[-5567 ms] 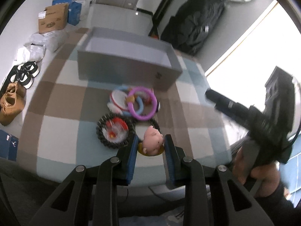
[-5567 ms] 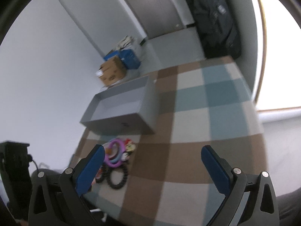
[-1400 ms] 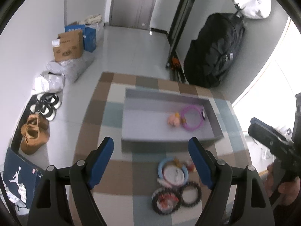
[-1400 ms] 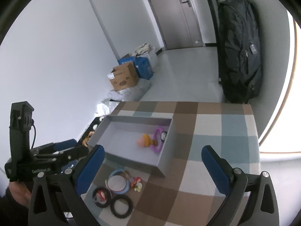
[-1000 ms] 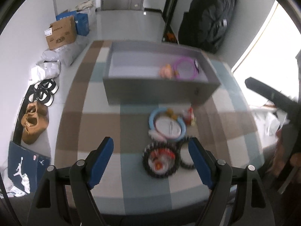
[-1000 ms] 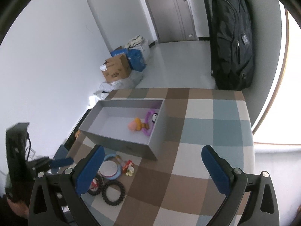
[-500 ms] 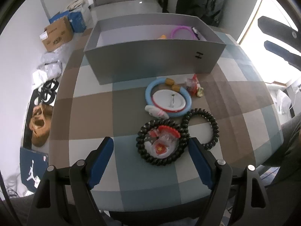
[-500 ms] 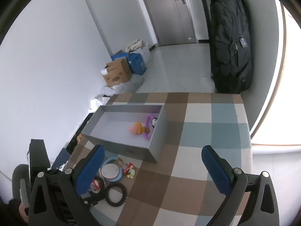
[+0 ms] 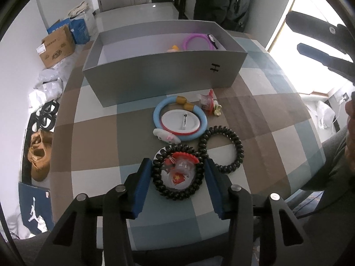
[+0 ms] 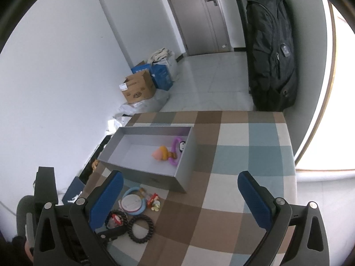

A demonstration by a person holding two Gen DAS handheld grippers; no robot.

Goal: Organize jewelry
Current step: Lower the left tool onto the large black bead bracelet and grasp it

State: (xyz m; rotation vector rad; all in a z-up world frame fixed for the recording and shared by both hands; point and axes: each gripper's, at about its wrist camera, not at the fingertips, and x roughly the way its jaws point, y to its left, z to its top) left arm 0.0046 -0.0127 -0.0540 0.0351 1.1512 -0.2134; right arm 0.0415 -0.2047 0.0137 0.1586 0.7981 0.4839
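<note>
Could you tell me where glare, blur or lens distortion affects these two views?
Left wrist view: the window at upper right is blown out white, and the fisheye bows the gray box; the black coil ring between the left hand-held gripper fingers stays sharp. Right wrist view: the right-edge window is overexposed, the door leans, and dark vignetting fills the corners.

In the left wrist view, the pink toy [image 9: 173,48] in the grey box [image 9: 164,84] is mostly hidden by the box's near wall. The purple ring [image 9: 196,41] is partly screened likewise. The clear trinket [image 9: 182,173] inside the black coil band [image 9: 178,173] cannot be identified.
</note>
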